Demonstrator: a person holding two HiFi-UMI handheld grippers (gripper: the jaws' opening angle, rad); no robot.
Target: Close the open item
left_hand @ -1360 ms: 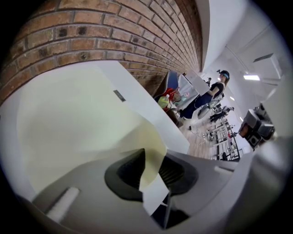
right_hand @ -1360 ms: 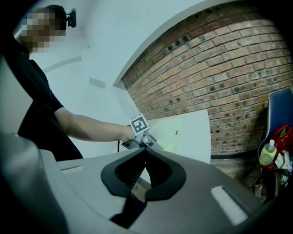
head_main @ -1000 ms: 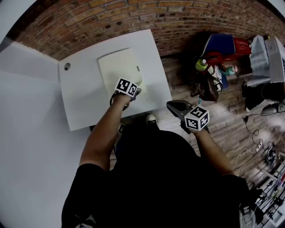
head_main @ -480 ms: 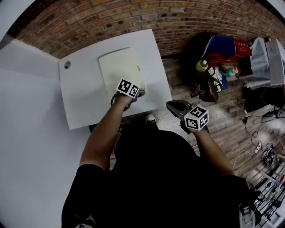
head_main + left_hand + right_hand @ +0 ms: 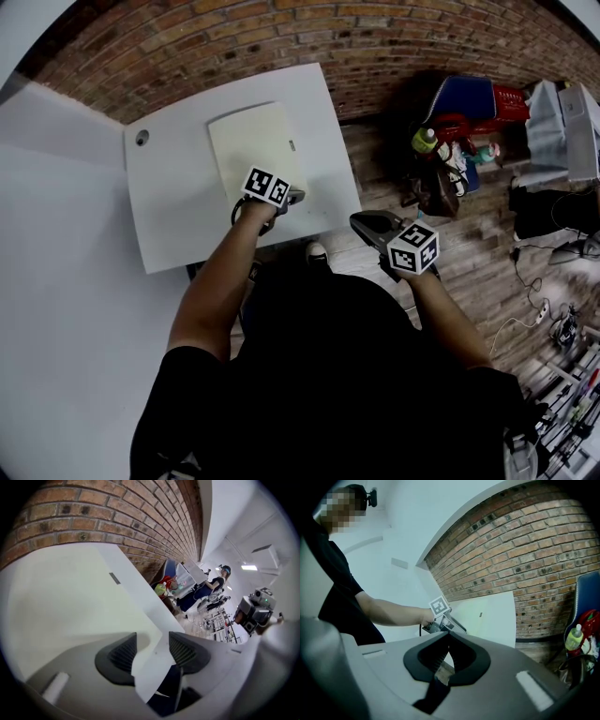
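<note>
A: Done, I reckon? The cream case (image 5: 251,141) lies flat and closed on the desk (image 5: 164,206).
B: Yep. Left gripper (image 5: 152,644) jaws are wide apart at its near corner, holding nothing. Right gripper (image 5: 447,641) jaws are together, empty.

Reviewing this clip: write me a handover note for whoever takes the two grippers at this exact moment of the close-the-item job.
Left gripper: jaws open, nothing clamped, at the near right corner of the cream flat case.
Right gripper: jaws shut, empty, held off the table to the right, above the wooden floor.
Case: lies flat on the white table, away from the brick wall.
Done: the case looks closed.
Left: probably just draw the left gripper clear; whether the lid is seated all round cannot be told from here.
</note>
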